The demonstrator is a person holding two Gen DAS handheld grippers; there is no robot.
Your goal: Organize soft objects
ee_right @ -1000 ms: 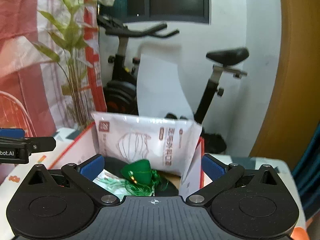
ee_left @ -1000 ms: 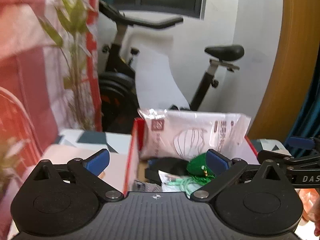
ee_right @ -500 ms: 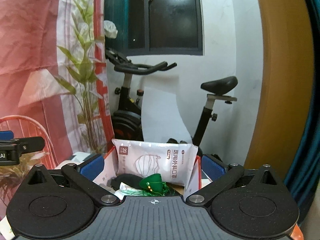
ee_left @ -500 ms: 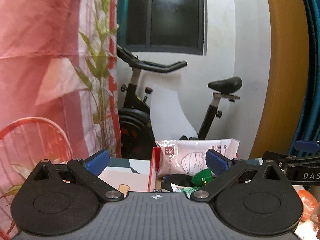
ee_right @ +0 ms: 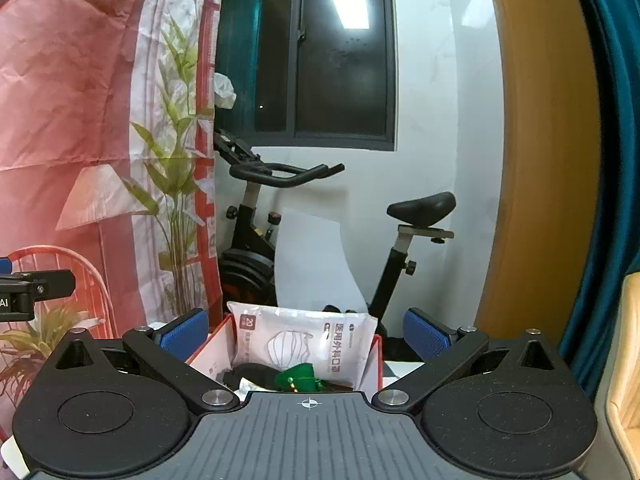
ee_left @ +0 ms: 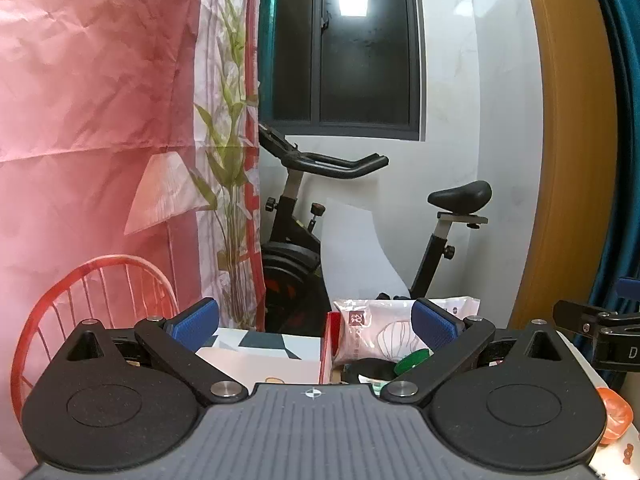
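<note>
— What are the two grippers doing?

— Both are spread wide with nothing between the blue pads. The left gripper is level, and past its fingers sits the red-edged cardboard box, off toward its right finger. The right gripper has the same box squarely between its fingers, but beyond their tips, not touching.

— And the soft things?

— All inside the box. Nearest is a small green fabric pouch with a gold bead, beside a black soft bundle. Behind them a white plastic pack of face masks stands upright against the far wall of the box.

— Further back?

— A black exercise bike against the white wall, a dark window above it, and a pink printed curtain on the left.
</note>
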